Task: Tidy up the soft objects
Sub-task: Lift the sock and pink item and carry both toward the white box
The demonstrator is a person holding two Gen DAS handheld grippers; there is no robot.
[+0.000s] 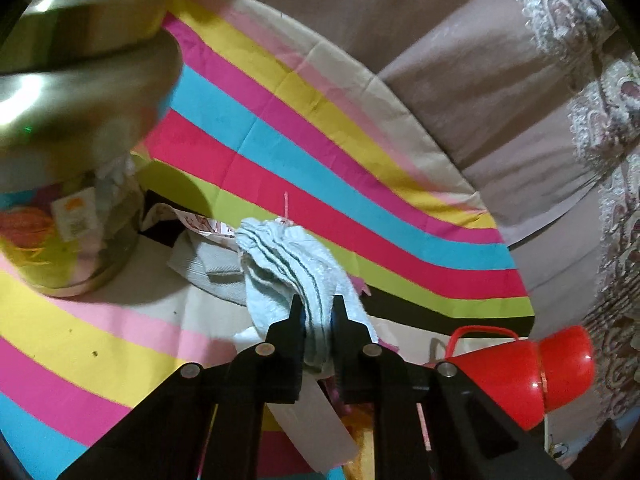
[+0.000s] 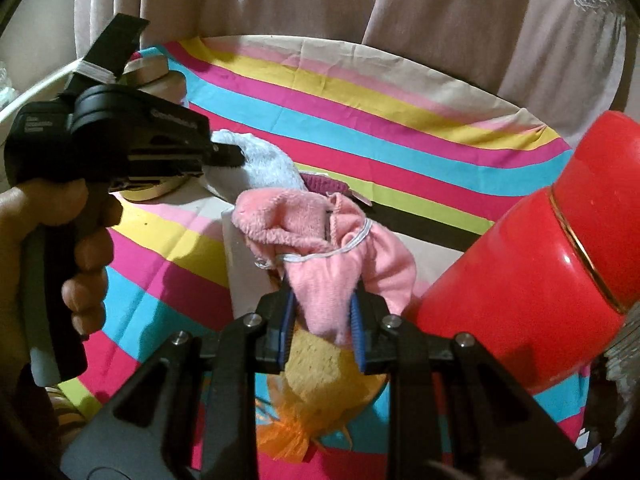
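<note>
Soft cloths are the matter: a pale blue towel [image 1: 288, 264] sits pinched between the two black fingers of the left claw [image 1: 318, 312], its folded layers bunched in the narrow gap and fanning up and away from the fingertips. That claw is clenched on the towel. Under the towel's far end lies a grey cloth [image 1: 200, 264] on the striped sheet [image 1: 360, 168], just beside a clear jar [image 1: 76, 236] with coloured stuff inside. A metal lid or bowl [image 1: 80, 68] looms blurred at the upper left of the left wrist view.

In the right wrist view a pink fleecy garment [image 2: 320, 248] with a white trim hangs between the blue pads of the right claw [image 2: 322, 304], which grips its lower fold; the rest of the garment heaps up beyond the fingertips. Below that claw lies a yellow plush piece [image 2: 320, 372] with orange fringe, on the sheet. A hand [image 2: 48, 248] holds the left claw's handle at the left edge, the blue towel at its tip. A red flask [image 2: 540, 264] lies tilted just right of the pink garment. Beige curtains [image 2: 400, 20] hang behind the counter.
</note>
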